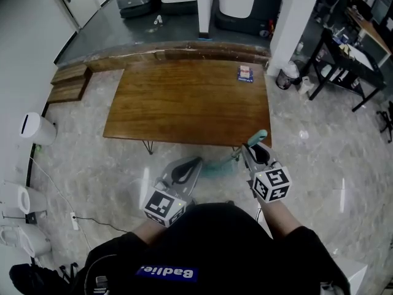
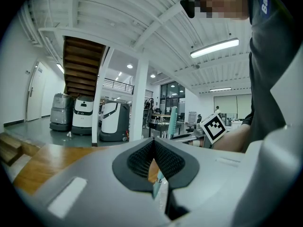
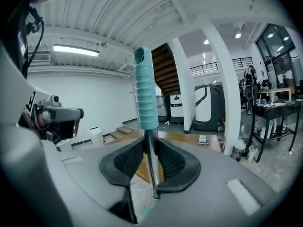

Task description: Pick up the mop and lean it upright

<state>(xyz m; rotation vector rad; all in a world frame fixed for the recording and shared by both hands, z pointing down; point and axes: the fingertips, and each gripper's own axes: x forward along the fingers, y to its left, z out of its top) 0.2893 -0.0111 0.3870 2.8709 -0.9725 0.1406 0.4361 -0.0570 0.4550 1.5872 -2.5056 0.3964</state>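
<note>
The mop has a ribbed teal grip (image 3: 146, 93) on a silver pole and stands nearly upright in the right gripper view. My right gripper (image 3: 150, 150) is shut on the pole just below that grip. In the head view the grip (image 1: 261, 135) pokes up past the right gripper (image 1: 255, 152), in front of the table's near edge. The pole slants down-left to my left gripper (image 1: 187, 169). In the left gripper view the left gripper (image 2: 154, 155) has its pads together, with the teal pole (image 2: 156, 186) pinched at their lower end. The mop head is hidden.
A wooden table (image 1: 184, 97) stands just ahead with a small box (image 1: 245, 74) at its far right corner. White bins (image 1: 37, 128) sit on the left, wooden steps (image 1: 70, 82) at the back left. A white pillar (image 1: 295, 17) and a black desk (image 1: 350, 66) stand on the right.
</note>
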